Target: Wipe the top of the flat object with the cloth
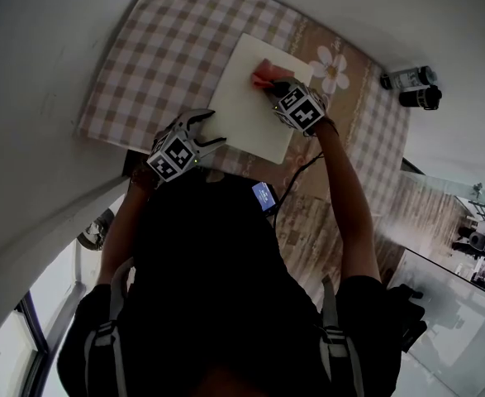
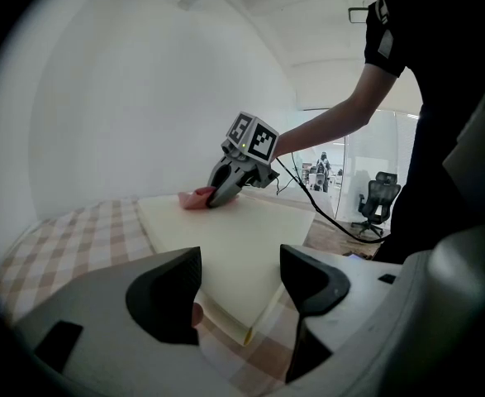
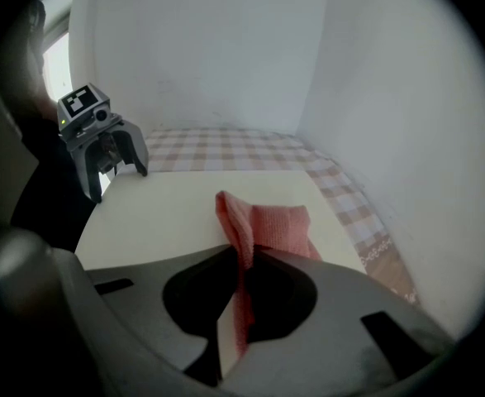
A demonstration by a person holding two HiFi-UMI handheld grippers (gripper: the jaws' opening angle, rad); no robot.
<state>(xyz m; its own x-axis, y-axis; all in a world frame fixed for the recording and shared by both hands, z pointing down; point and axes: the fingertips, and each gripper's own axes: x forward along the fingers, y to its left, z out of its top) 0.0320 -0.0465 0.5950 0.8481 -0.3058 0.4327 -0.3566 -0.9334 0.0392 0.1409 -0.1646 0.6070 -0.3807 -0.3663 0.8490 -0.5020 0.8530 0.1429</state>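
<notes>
A cream flat board [image 1: 254, 98] [image 2: 234, 238] [image 3: 176, 213] lies on a checked tablecloth. My right gripper [image 1: 277, 88] [image 3: 242, 259] is shut on a pink cloth [image 1: 267, 74] [image 3: 267, 226] [image 2: 194, 198] and presses it on the board's far part. The cloth spreads forward of the jaws on the board top. My left gripper [image 1: 207, 131] [image 2: 240, 279] is open at the board's near left corner, its jaws on either side of that edge with nothing pinched. In the left gripper view the right gripper [image 2: 225, 187] rests on the cloth.
The checked tablecloth [image 1: 159, 64] [image 3: 225, 143] covers a table set against white walls. A flower-print strip [image 1: 333, 69] runs along its right side. Two dark cylinders [image 1: 411, 85] stand beyond the table. A cable [image 1: 296, 180] hangs from the right gripper. An office chair [image 2: 376, 201] stands far off.
</notes>
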